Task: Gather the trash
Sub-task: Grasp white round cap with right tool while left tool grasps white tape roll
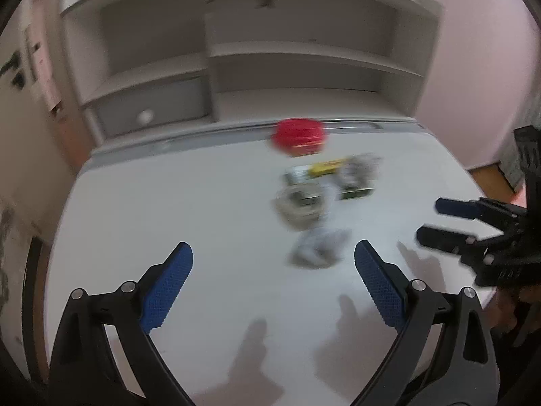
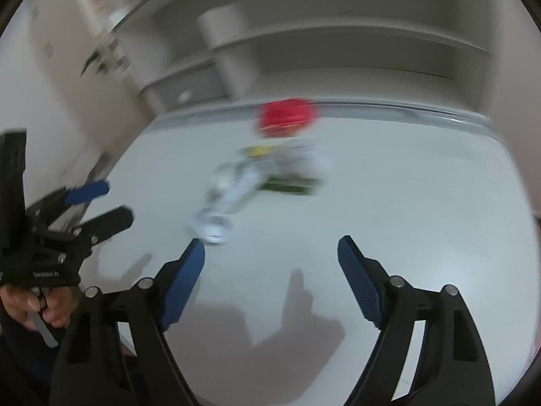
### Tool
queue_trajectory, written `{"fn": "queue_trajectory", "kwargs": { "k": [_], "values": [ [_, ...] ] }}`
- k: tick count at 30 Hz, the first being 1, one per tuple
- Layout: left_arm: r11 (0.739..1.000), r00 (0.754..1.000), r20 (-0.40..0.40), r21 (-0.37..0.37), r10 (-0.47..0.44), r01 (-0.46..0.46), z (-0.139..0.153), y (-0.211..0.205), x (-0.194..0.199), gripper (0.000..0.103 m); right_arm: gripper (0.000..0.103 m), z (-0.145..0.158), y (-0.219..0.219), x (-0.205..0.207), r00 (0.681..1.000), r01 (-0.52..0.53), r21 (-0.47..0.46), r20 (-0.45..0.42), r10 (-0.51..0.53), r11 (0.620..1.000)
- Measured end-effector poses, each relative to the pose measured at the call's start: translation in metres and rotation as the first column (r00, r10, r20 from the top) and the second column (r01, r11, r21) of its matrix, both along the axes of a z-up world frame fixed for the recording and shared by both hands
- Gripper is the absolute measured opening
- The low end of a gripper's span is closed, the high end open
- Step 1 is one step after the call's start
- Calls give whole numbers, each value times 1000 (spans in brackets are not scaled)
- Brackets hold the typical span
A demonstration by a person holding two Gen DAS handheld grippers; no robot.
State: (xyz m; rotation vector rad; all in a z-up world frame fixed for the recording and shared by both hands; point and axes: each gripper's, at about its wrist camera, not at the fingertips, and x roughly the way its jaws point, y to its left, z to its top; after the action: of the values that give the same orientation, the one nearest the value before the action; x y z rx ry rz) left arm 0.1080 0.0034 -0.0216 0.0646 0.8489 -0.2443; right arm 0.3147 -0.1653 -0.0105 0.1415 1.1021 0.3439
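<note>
Hovering over table (image 1: 169,203): left gripper (image 1: 274,267), right gripper (image 2: 270,257), both spread (empty); one red container (image 1: 299,137), blurred trash pile (image 1: 324,196).

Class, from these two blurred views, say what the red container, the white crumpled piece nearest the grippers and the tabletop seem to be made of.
Red container: probably glossy plastic, judging by its uniform bright colour; blur leaves this open.
White crumpled piece: likely paper or tissue, matte with soft folds.
Tabletop: smooth pale laminate or painted board, showing soft shadows.
</note>
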Motion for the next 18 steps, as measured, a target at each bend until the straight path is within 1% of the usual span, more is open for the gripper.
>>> {"fn": "queue_trajectory", "kwargs": {
  "k": [1,2,3,5,6,7,10,11,12,16,18],
  "values": [
    [1000,1000,-13,2,20,-20,-4,12,3,94,72,-5,16,5,999,-44,-1,-8,44,999],
    [999,999,-24,2,34,-34,-7,21,6,94,67,-7,25,10,997,-70,-2,-12,70,998],
    [999,998,-37,2,48,-48,-11,30,8,94,64,-12,39,14,994,-109,-1,-16,109,994],
    [998,997,-51,-6,60,-60,-19,40,6,94,62,-18,49,18,989,-144,-6,-24,143,990],
    [998,996,-58,-12,63,-64,-21,47,9,94,58,-23,56,21,987,-160,-18,-32,160,987],
    [998,996,-67,-20,64,-65,-24,50,12,94,57,-25,59,23,986,-166,-23,-35,165,986],
    [998,996,-77,-27,52,-54,-29,47,18,94,51,-32,68,30,982,-186,-33,-50,184,982],
    [998,996,-78,-30,48,-50,-32,46,20,94,42,-36,68,31,981,-187,-34,-58,185,982],
    [998,996,-80,-35,41,-44,-32,43,23,94,31,-38,69,32,980,-188,-37,-67,186,981],
    [999,996,-88,-52,-12,7,-33,21,39,94,31,-35,57,26,983,-181,-24,-46,180,983],
    [997,994,-92,-55,-52,47,-34,6,47,94,31,-32,43,21,988,-149,-9,-43,149,989]
  ]
}}
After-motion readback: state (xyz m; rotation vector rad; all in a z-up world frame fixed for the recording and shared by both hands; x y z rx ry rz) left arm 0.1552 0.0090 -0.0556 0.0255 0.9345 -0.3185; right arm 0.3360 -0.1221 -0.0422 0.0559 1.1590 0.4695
